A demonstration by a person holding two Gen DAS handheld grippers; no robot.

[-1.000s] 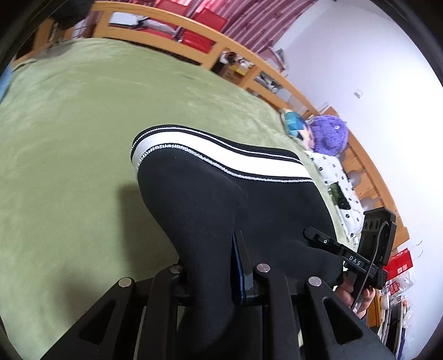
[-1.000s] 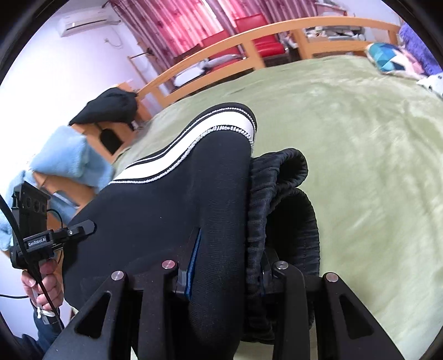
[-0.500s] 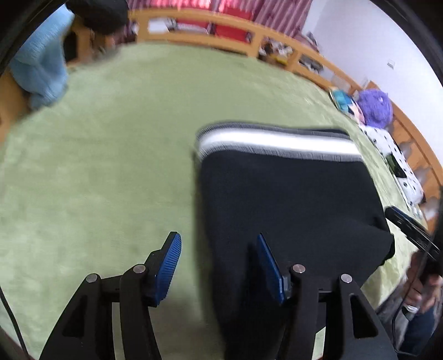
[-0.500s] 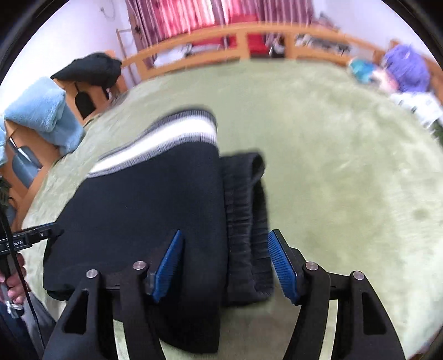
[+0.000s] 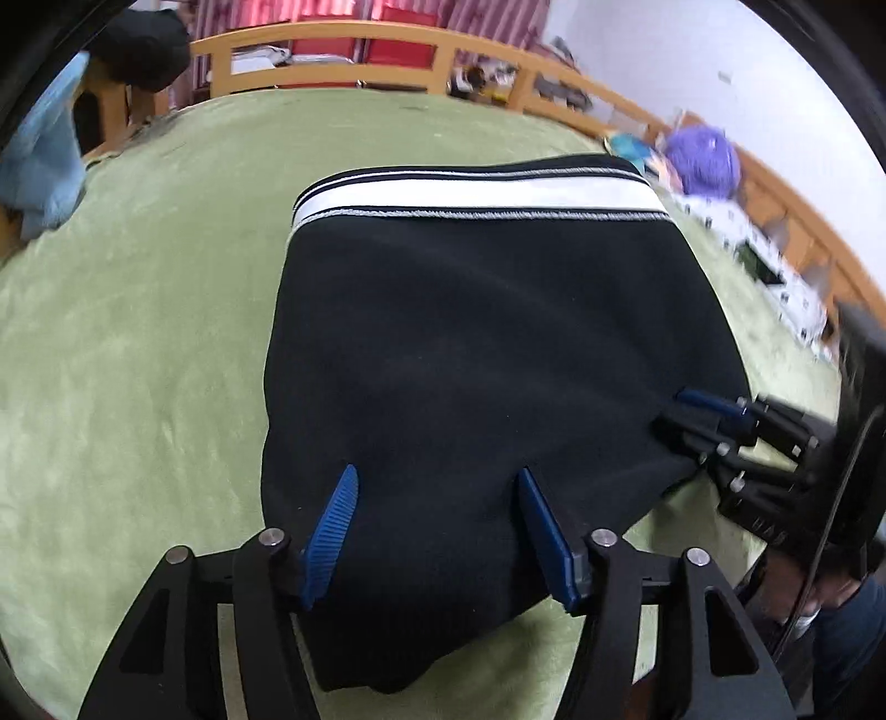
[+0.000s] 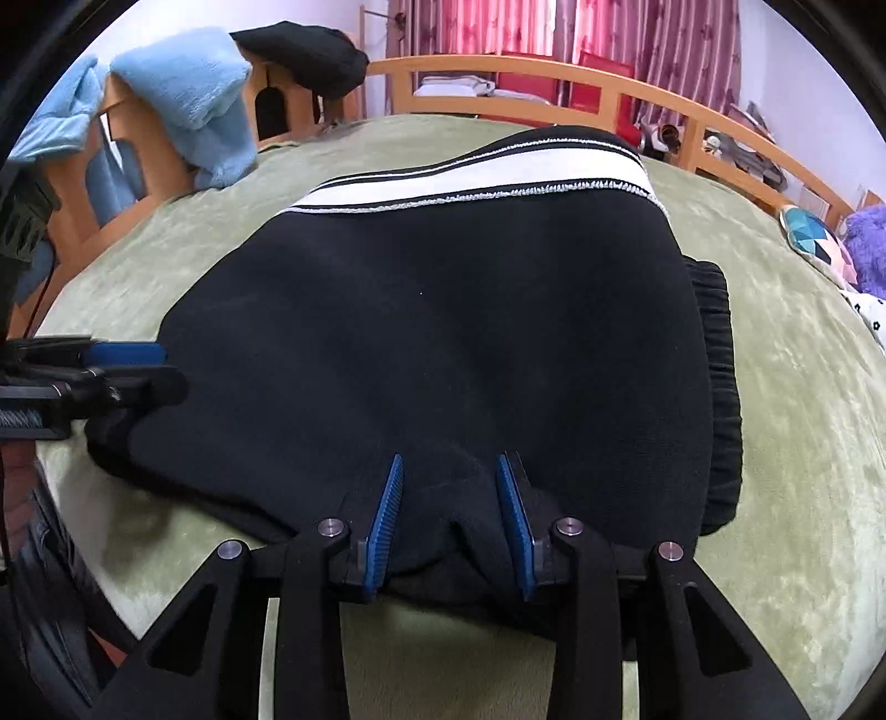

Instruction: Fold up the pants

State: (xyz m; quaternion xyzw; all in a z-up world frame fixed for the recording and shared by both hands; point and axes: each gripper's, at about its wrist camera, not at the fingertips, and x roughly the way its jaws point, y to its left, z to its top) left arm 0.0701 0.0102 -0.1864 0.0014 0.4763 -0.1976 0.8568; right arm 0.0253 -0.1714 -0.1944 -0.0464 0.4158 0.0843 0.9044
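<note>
The black pants (image 5: 476, 354) with a white side stripe (image 5: 476, 194) lie folded flat on the green bed cover (image 5: 138, 310). In the right wrist view the pants (image 6: 432, 332) show a ribbed waistband (image 6: 717, 387) sticking out at the right edge. My left gripper (image 5: 434, 493) is open, its blue pads over the near edge of the fold. My right gripper (image 6: 448, 479) is open, its pads astride a small bunch of cloth at the near edge. Each gripper shows in the other's view: the right one in the left wrist view (image 5: 714, 410), the left one in the right wrist view (image 6: 122, 354).
A wooden bed rail (image 6: 554, 69) runs around the far side. Light blue towels (image 6: 188, 94) and a dark garment (image 6: 304, 50) hang at the left. A purple plush (image 5: 703, 158) and patterned cushions (image 6: 814, 238) lie at the right. Red curtains (image 6: 554, 27) hang behind.
Both grippers have let go of the pants and opened. The pants have dropped from a raised drape to lie flat, and both grippers have drawn back to the near edge.
</note>
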